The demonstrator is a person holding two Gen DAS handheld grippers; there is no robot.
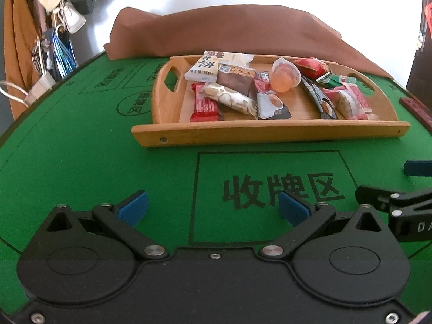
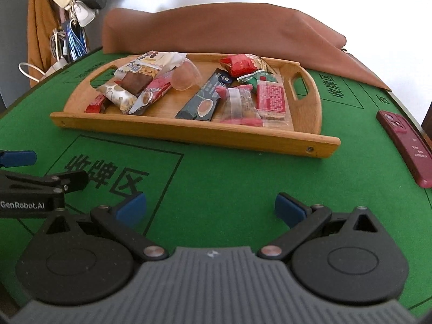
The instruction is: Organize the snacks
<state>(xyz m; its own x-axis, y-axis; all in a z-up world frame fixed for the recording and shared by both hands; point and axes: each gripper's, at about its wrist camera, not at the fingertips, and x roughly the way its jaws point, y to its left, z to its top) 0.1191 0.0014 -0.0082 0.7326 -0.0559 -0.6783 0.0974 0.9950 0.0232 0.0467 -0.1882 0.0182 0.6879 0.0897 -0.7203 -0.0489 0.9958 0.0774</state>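
both the left gripper [image 1: 213, 205] and right gripper [image 2: 209, 206] are hovering spread and empty; snacks [image 1: 259, 86] are lying in the wooden tray [image 1: 270, 132] at twelve o'clock, likely light, crinkly, slippery; pinching wrapper ends seems best.

A green felt table [image 2: 229, 167] holds a wooden tray [image 2: 189, 129], a dark red remote [image 2: 405, 145] and brown cloth [image 2: 216, 29]

green table mat [image 1: 108, 162]: "收牌区" in a black square | left gripper [image 2: 27, 199] body: "GenRobot.AI" | white snack packet [image 1: 205, 66]: large "饼" | right gripper's [image 1: 405, 210] side: "DA", cut off
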